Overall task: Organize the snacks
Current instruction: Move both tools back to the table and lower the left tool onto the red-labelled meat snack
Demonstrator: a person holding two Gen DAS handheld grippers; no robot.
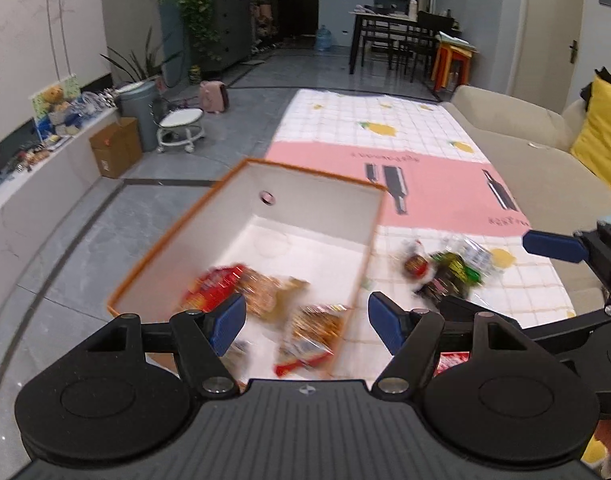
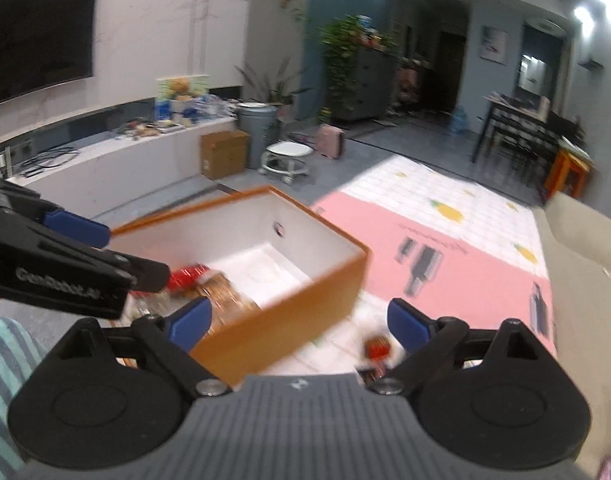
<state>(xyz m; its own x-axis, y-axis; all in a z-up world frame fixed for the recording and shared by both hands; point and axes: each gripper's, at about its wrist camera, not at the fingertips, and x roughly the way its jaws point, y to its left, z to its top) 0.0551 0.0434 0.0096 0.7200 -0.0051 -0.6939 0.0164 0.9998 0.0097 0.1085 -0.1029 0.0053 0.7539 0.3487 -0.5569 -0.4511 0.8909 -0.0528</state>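
Both tongs, left and right, hang released, empty.
We hover over the orange box, collecting packets; loose snacks wait on the mat.

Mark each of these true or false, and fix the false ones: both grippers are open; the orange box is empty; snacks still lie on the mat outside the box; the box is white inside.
1. Both the left gripper and the right gripper are open. True.
2. The orange box is empty. False: snack packets lie inside.
3. Snacks lie on the mat outside the box. True.
4. The box is white inside. True.
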